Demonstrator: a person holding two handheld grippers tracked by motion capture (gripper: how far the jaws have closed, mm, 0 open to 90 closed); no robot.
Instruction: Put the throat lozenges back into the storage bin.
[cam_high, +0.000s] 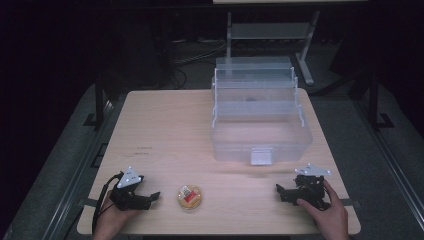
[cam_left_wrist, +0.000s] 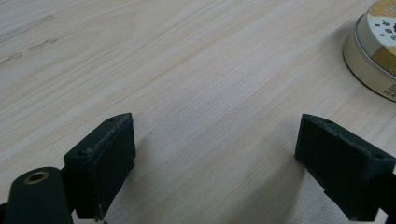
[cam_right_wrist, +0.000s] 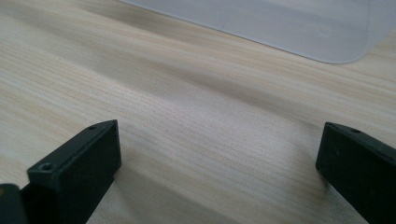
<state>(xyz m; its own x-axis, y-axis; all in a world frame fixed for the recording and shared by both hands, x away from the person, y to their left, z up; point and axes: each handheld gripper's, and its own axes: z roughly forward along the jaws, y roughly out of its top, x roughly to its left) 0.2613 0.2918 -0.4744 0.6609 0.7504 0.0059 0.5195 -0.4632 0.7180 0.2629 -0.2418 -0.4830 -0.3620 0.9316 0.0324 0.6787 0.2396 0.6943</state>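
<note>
I am resting my left hand-held gripper (cam_high: 150, 197) low on the tabletop (cam_high: 170, 130) near its front edge, with its 2 jaws standing wide apart and nothing between them. Just beside it, toward the middle of the front edge, a small round tin (cam_high: 189, 197) is lying flat; in the left gripper view the tin (cam_left_wrist: 373, 56) is sitting off to the upper right of my jaws, not yet between them. My right hand-held gripper (cam_high: 281, 191) is waiting at the far side of the front edge, its 2 jaws also parted and empty, with the clear plastic box (cam_high: 260, 125) standing open behind it and its pale base (cam_right_wrist: 289, 23) showing ahead in the right gripper view.

I am judging the tin to be light and rigid, with a smooth metal-looking wall and a printed lid. That wall is looking slick, so the pads are likely to slide unless they are meeting it squarely on 2 opposite sides. It is low, so I am expecting to need the jaws close to the tabletop, straddling the tin across its full width, gripping the side wall rather than the lid's rim. Whether the lid is tight I cannot tell, so I am treating it as loose and planning to keep the tin level. Squeezing hard is probably unnecessary and might dent a thin wall.
</note>
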